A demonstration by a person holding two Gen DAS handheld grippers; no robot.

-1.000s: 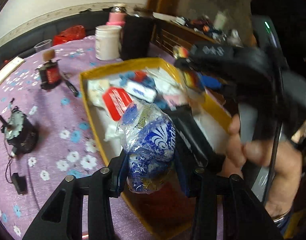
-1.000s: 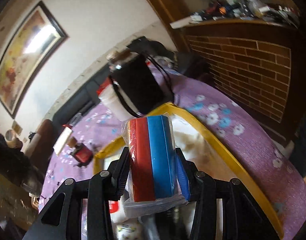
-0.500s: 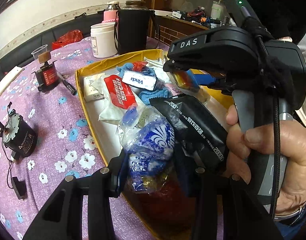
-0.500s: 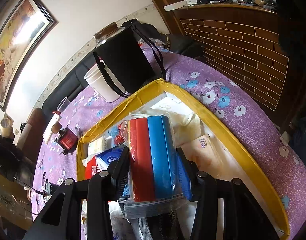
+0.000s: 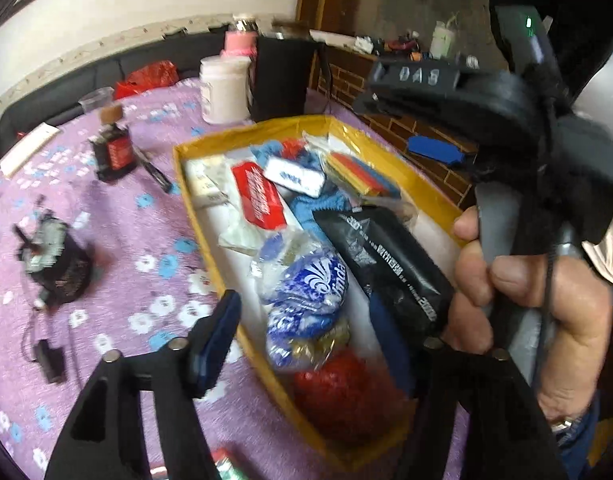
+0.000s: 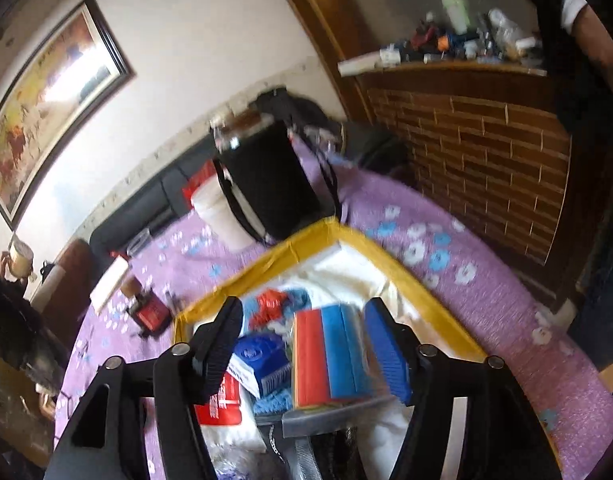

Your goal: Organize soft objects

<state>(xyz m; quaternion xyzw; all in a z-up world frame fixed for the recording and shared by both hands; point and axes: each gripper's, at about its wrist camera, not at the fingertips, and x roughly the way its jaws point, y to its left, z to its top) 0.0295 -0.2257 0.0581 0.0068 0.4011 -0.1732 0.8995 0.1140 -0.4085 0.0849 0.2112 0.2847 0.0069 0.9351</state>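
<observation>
Both grippers gape wide over the yellow box: left gripper around the blue bag, right gripper around the sponge pack at 6 o'clock.

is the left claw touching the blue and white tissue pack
Apart. The left wrist view shows the left claw open wide, with clear gaps between both fingers and the blue and white tissue pack lying in the yellow box.

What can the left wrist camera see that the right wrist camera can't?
Only the left view shows the blue-and-white packet, the black pouch and the hand gripping the right tool. Only the right view shows the framed painting. Both show the yellow-rimmed box, the red-and-blue sponge pack lying in it, and open tools.
</observation>
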